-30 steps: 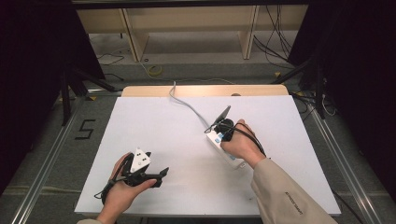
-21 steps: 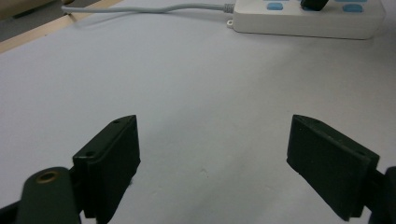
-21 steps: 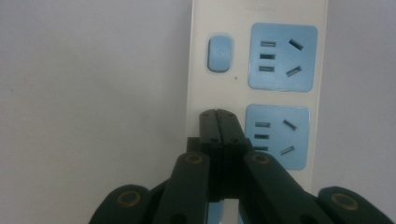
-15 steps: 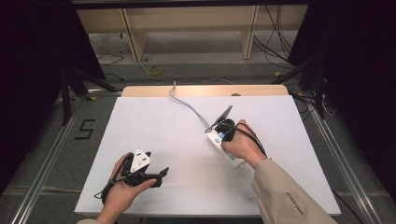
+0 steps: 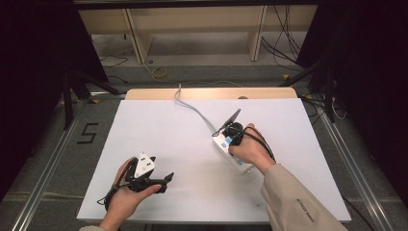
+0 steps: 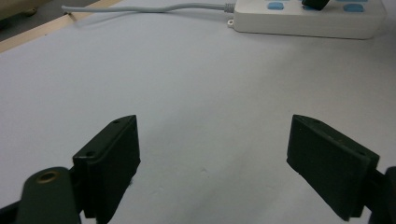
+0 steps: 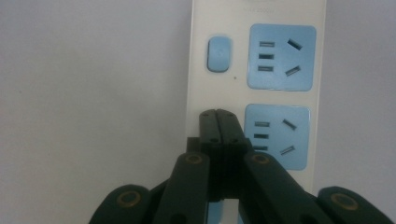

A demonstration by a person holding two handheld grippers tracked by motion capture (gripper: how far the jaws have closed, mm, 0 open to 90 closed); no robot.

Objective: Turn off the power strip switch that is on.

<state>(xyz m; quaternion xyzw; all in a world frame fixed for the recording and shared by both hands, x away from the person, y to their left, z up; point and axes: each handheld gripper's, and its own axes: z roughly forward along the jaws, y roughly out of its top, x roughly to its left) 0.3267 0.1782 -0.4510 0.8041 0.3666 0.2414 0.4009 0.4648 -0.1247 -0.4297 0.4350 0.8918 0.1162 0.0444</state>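
A: On the right half of the white surface (image 5: 192,144) we have the power strip (image 5: 231,153), lying slantwise, its long axis running from the near right toward the far left, where its grey cord (image 5: 192,107) trails off over the far edge.

B: And our right hand-held gripper (image 5: 234,135) is directly above it. In the right gripper view the jaws are pressed flat together with nothing between them, tips down on the white strip body (image 7: 198,70) beside the lower blue socket (image 7: 276,135), just short of the blue switch button (image 7: 219,53).

A: So the button lies straight ahead of the clenched tips, along the strip's length. We judge the coming move to be a short advance along that axis and a press, not a grasp.

B: Which hand is nearer?

A: The right one, plainly; it is touching the strip. Our left hand-held gripper (image 5: 161,179) rests well apart at the near left of the surface, jaws spread wide and empty, aimed across at the strip.

B: The left gripper view confirms that: two open pads (image 6: 112,161) over bare surface, with the strip (image 6: 308,21) far off along the top and the cord leaving its end.

A: The high view gives us the strip's slant and both hands' places; the right gripper view adds the socket faces and the button, which the high view leaves too small to make out.
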